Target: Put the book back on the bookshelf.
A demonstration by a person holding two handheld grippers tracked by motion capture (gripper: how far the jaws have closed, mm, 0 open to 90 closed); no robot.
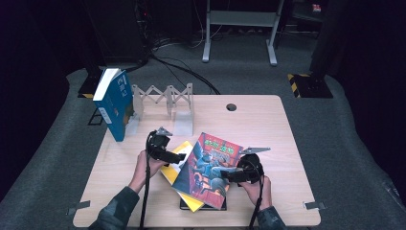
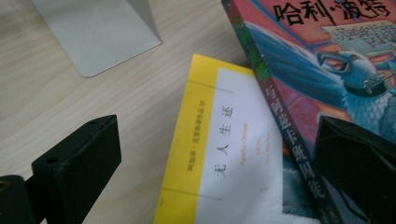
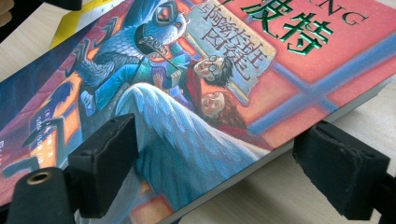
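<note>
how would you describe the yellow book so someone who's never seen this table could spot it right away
Start at the wooden table and find the loose pile of books near its front edge, between the two grippers. The yellow book lies in that pile, under the red and blue illustrated book and over a dark book. Its plain yellow border around a white panel sets it apart.

Colours/patterns, tabletop items

Illustrated red-and-blue paperback book: red cover w/ blue winged creature, green title chars. Yellow-and-white paperback book: yellow border, white panel, black txt. Upright blue book. Pale woodgrain table.
</note>
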